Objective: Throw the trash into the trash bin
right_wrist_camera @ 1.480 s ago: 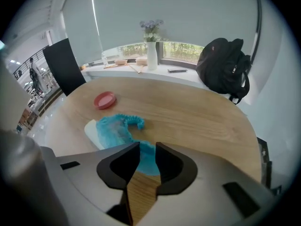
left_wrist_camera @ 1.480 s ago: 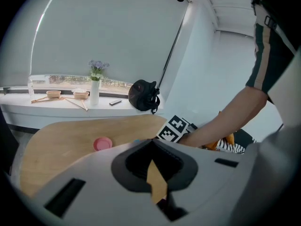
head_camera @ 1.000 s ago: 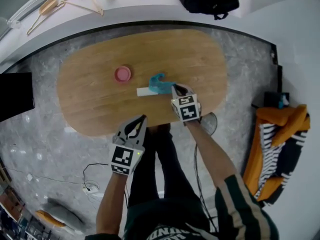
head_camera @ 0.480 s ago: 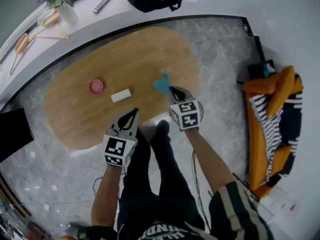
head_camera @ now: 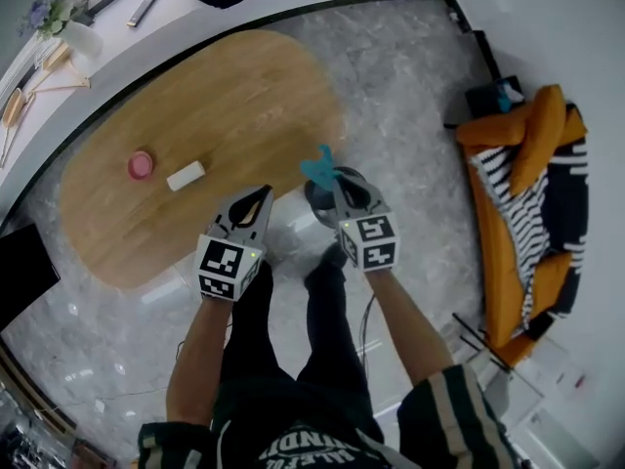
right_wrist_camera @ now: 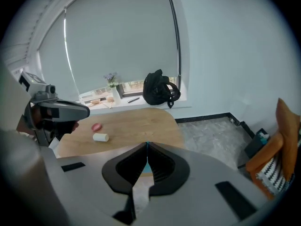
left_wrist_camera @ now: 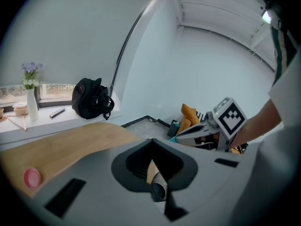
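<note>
Grips a teal scrap of trash (head_camera: 314, 167) in the right gripper (head_camera: 328, 176), jaws pinched together on its lower end. Shows in the right gripper view only as a thin teal sliver between the closed jaws. Sticks out past the tips with its long axis roughly in line with the gripper, pointing away from the person toward the rounded end of the wooden counter (head_camera: 225, 96), top curled over like a hook. Hangs clear of the counter, above the grey stone floor (head_camera: 410, 96), over the edge of the round grey trash bin (head_camera: 357, 188).

Holds the left gripper (head_camera: 264, 195) closed tip to tip at the counter's near edge, beside the right one and apart from the trash. Behind the tips, a tan strip and a dark rolled shape, not clear what.

On the counter, a pink round lid (head_camera: 141, 164) and a small white block (head_camera: 186, 175), near each other and well apart from both grippers.
</note>
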The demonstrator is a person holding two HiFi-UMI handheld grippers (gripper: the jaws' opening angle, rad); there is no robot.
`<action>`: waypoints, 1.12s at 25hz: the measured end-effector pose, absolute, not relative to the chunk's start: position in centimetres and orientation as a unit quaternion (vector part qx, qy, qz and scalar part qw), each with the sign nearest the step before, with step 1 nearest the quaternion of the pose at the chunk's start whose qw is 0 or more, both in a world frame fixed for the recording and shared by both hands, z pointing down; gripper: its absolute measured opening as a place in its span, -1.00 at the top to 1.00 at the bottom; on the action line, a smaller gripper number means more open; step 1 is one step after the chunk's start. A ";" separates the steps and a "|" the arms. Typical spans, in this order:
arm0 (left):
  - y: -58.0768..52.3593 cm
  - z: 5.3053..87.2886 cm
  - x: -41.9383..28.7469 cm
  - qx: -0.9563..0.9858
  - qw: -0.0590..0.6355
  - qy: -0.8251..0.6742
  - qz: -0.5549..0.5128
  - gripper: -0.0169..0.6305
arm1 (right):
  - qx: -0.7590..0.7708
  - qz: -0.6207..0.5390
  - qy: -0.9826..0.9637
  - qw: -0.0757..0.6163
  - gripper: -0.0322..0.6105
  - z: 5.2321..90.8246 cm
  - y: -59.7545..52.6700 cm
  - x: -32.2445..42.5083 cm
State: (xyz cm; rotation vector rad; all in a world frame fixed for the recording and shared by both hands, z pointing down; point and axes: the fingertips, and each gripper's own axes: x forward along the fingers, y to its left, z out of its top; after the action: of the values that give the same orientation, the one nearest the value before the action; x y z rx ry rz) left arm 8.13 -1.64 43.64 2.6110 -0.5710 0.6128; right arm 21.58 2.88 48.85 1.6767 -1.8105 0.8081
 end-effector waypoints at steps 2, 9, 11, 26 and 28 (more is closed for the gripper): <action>-0.5 44.2 10.0 0.932 0.200 -0.208 0.221 0.94 | 0.621 0.302 -0.670 0.272 0.88 49.4 4.9 23.3; 3.5 47.5 15.0 0.920 0.216 -0.232 0.231 0.94 | 0.594 0.341 -0.675 0.273 0.88 54.3 11.5 27.5; 4.8 48.9 16.2 0.918 0.217 -0.234 0.235 0.94 | 0.583 0.347 -0.678 0.284 0.88 56.4 12.9 28.5; 7.6 57.9 19.3 0.915 0.184 -0.256 0.251 0.94 | 0.503 0.420 -0.660 0.366 0.88 78.2 16.7 30.7; 7.3 58.9 18.9 0.914 0.182 -0.261 0.251 0.94 | 0.494 0.413 -0.663 0.382 0.88 80.7 16.3 30.4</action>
State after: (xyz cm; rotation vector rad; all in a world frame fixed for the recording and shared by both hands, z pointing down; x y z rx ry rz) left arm 18.86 7.25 58.88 2.5810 -0.7375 0.7099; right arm 30.45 16.34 80.73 1.2600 -1.6927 1.0536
